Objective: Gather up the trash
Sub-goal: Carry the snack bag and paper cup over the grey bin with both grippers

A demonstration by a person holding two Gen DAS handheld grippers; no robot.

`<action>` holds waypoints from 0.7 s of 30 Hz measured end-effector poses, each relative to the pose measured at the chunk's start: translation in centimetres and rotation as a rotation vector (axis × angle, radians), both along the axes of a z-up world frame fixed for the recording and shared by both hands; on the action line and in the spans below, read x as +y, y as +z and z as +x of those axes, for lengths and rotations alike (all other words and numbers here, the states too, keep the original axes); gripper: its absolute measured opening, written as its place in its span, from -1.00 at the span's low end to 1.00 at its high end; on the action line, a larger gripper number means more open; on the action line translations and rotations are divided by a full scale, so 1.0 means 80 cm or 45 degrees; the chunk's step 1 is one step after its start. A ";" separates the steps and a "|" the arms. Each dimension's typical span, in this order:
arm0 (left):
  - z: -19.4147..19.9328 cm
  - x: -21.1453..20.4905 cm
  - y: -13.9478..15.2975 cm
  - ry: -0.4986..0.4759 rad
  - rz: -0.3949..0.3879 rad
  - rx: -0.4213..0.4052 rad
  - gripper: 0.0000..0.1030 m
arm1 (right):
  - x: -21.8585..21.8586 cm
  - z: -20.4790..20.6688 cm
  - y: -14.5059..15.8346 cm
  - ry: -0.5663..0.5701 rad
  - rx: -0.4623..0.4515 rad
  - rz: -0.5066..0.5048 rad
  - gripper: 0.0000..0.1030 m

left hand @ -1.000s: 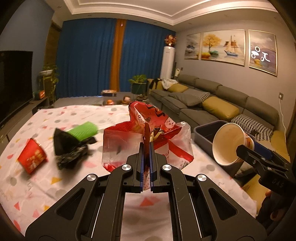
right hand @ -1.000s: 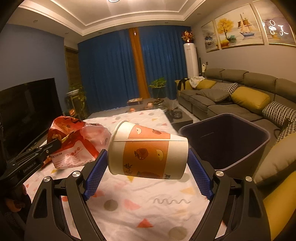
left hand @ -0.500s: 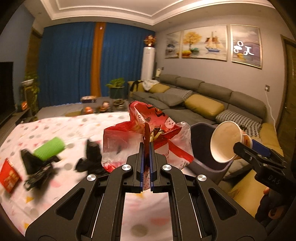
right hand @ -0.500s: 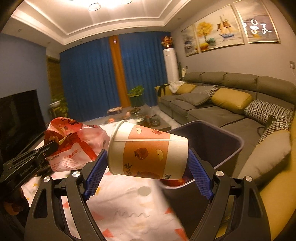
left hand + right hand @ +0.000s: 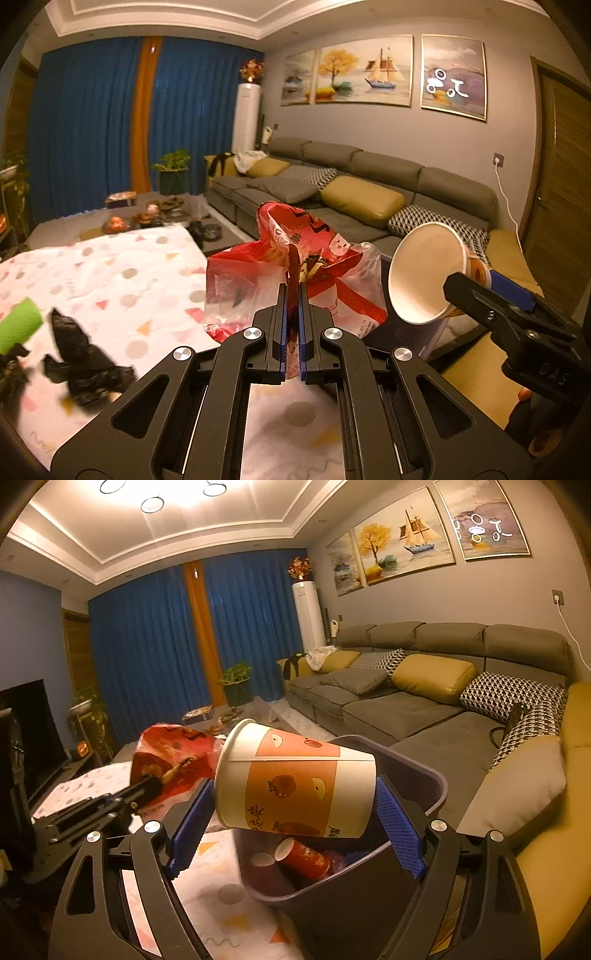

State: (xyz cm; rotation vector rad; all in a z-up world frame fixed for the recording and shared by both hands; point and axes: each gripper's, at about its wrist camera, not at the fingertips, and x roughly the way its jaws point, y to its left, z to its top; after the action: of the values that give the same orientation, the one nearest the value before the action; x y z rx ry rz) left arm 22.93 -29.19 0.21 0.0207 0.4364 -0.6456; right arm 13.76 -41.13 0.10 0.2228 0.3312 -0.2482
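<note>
My left gripper is shut on a crumpled red and clear plastic bag, held in the air at the table's right edge; the bag also shows in the right wrist view. My right gripper is shut on a white and orange paper cup, lying sideways between the blue pads, right above the dark trash bin. The cup shows mouth-first in the left wrist view. The bin holds a red cup and other trash.
The table has a white cloth with coloured shapes. Crumpled black trash and a green roll lie on it at the left. A grey sofa with yellow cushions stands right of the bin.
Both grippers have moved right with their loads. The cup is now over the bin, and the bin's contents have come into view. The table trash has slid left in the left view.
</note>
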 end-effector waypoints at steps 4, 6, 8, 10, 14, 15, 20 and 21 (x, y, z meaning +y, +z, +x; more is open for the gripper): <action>0.015 -0.024 -0.010 -0.037 0.020 0.018 -0.93 | -0.015 0.004 -0.005 -0.032 0.005 0.010 0.60; 0.020 -0.034 -0.015 -0.057 0.020 0.032 -0.93 | -0.019 0.007 -0.008 -0.044 0.010 0.022 0.60; 0.025 -0.041 -0.022 -0.071 0.030 0.048 -0.93 | -0.024 0.011 -0.013 -0.054 0.018 0.033 0.60; 0.033 -0.046 -0.028 -0.081 0.034 0.064 -0.93 | -0.031 0.017 -0.018 -0.057 0.029 0.039 0.60; 0.042 -0.054 -0.039 -0.103 0.041 0.095 -0.92 | -0.034 0.024 -0.027 -0.061 0.048 0.049 0.60; 0.044 -0.057 -0.043 -0.111 0.041 0.108 -0.92 | -0.035 0.026 -0.028 -0.062 0.052 0.050 0.60; 0.054 -0.061 -0.055 -0.141 0.036 0.146 -0.92 | -0.042 0.031 -0.032 -0.067 0.069 0.047 0.60; 0.055 -0.063 -0.056 -0.145 0.039 0.148 -0.92 | -0.042 0.033 -0.033 -0.069 0.072 0.047 0.60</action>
State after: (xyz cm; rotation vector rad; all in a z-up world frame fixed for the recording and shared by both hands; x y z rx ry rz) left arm 27.35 -34.23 -4.26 0.0373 0.5600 -0.7546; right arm 16.36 -44.51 -2.51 0.2616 0.3861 -0.3020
